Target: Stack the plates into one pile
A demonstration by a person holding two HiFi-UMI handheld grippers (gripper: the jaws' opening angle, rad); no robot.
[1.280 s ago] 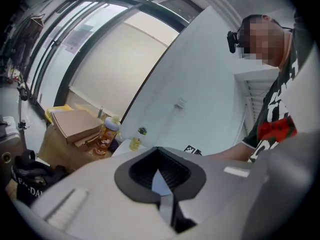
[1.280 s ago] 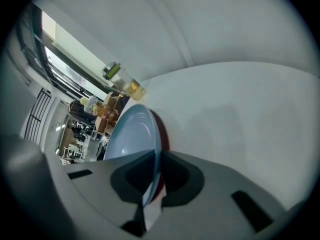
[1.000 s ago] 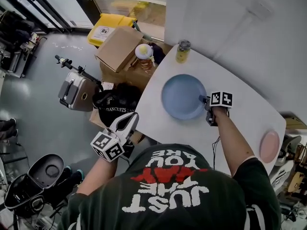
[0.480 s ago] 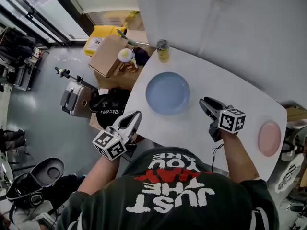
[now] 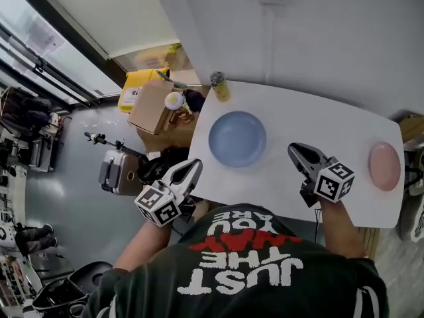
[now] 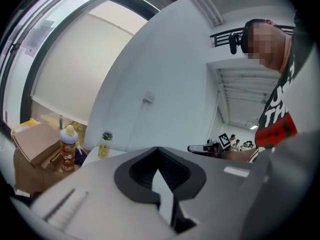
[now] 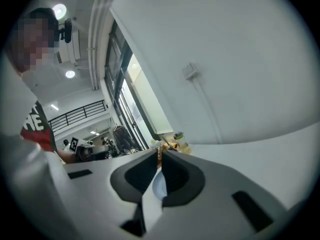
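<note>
- On the floor at the far left stand one silver suitcase (image 5: 118,172) and one black bag (image 5: 152,166). The bag is partly covered by the left hand-held gripper (image 5: 191,170), and the clutter further left is too small to make out.
- One cardboard box (image 5: 149,103) sits off the tabletop's left end. It hides part of a yellow container (image 5: 136,87) behind it.
- The left hand-held gripper is held off the tabletop's left edge, above the floor. Its own view shows the jaws pressed together with nothing between them (the gripper's grey body fills the lower half of that view and covers the plates).
- One yellow bottle (image 5: 220,87) stands upright at the far left corner of the white tabletop (image 5: 311,114). The person's shoulders cut off the tabletop's near edge.
- The blue plate (image 5: 237,139) lies flat on the left half of the tabletop, alone. In the right gripper view only a sliver of it shows, through the opening behind the jaws.
- The right hand-held gripper (image 5: 300,153) is raised over the tabletop between the two plates and touches neither. Its jaws have just been closing and now meet at the tips, with nothing caught between them.
- The pink plate (image 5: 384,166) lies flat by the tabletop's right end, well apart from the blue plate.
- By count there are two plates, not yet in one pile, and two grippers, both carrying nothing.
</note>
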